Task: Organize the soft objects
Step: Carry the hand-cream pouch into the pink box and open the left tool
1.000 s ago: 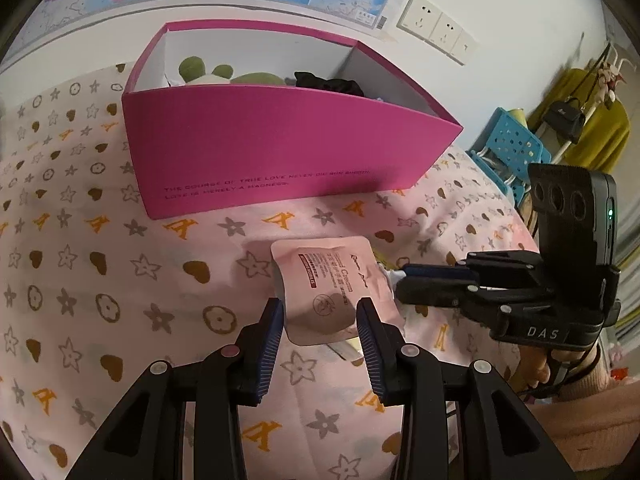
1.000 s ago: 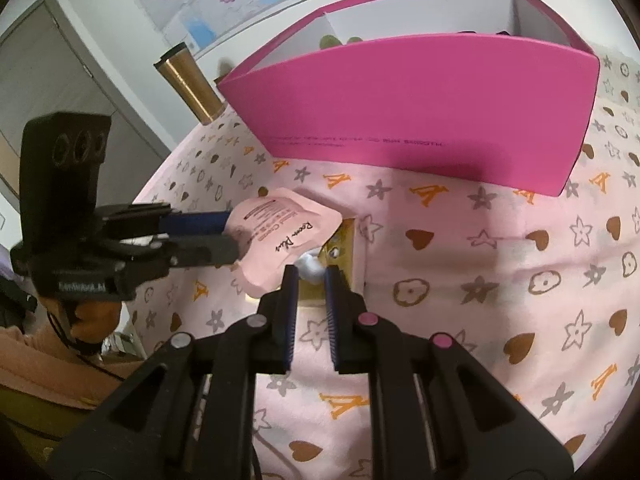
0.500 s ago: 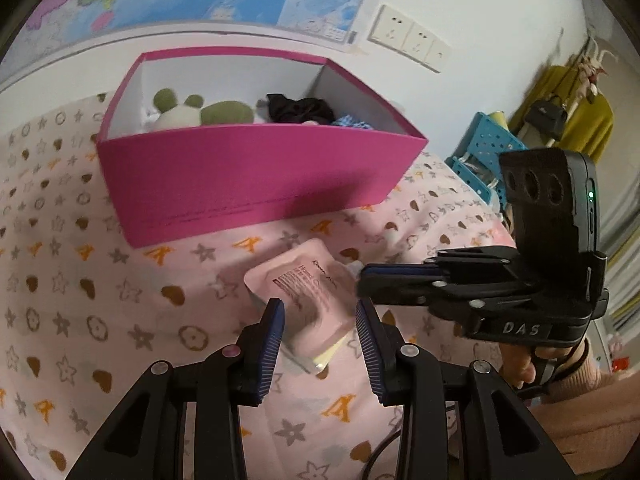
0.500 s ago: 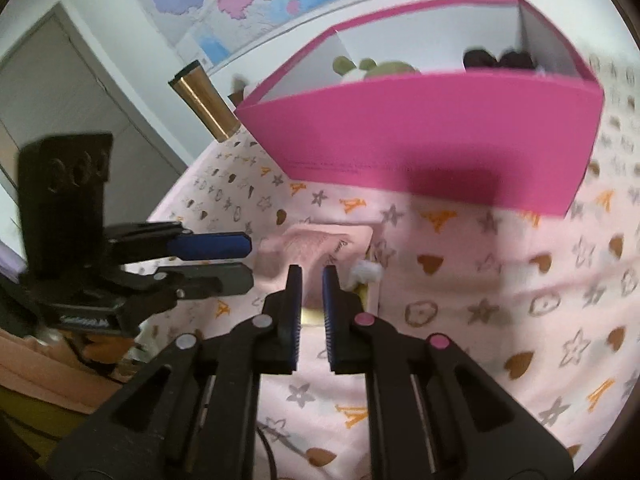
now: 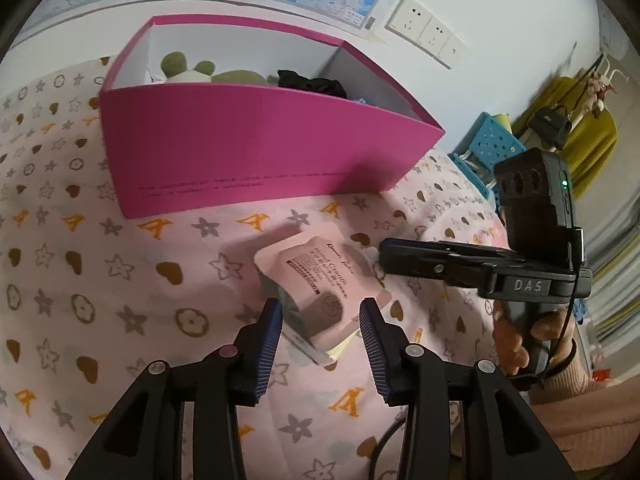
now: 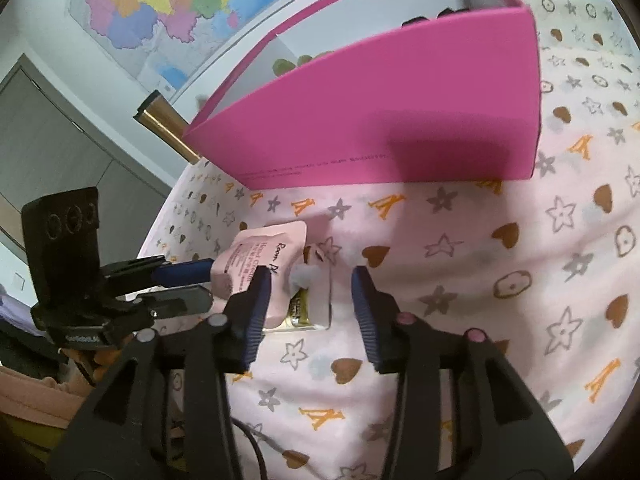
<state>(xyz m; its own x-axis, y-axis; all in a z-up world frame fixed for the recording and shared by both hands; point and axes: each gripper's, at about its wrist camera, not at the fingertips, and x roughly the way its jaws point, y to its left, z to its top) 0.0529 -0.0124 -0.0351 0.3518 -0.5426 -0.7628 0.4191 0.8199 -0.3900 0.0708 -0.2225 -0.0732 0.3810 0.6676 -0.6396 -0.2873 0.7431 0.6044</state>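
We saw the pink printed cloth point(image 5: 100, 280) across the whole surface. At 11 o'clock in the left wrist view sat the magenta box point(image 5: 248, 152), open on top, with a green-and-white plush toy point(image 5: 188, 70) at its left end and a dark fabric item point(image 5: 312, 82) to the right of that. Moving right, at centre, the pink hand-cream pouch point(image 5: 316, 280) lay flat on the cloth, partly on top of a pale packet point(image 5: 332, 350) that peeked out at its 6 o'clock edge. The left gripper point(image 5: 320, 332) hovered just short of the pouch, fingers spread wide – nothing between them. At 3 o'clock the right gripper point(image 5: 404, 256) came in sideways, tips close by the pouch's right edge; whether they touched it, we could not tell.

In the right wrist view the left gripper point(image 6: 196, 284) showed at 9 o'clock, tips at the pouch point(image 6: 260, 264). The right gripper point(image 6: 312, 304) stood with its fingers parted and holding nothing – the pouch's white cap point(image 6: 302, 274) and a gold-labelled packet point(image 6: 300, 310) lay between them. The box point(image 6: 380, 120) filled 12 o'clock, a gold cylinder point(image 6: 168, 124) behind its left corner.
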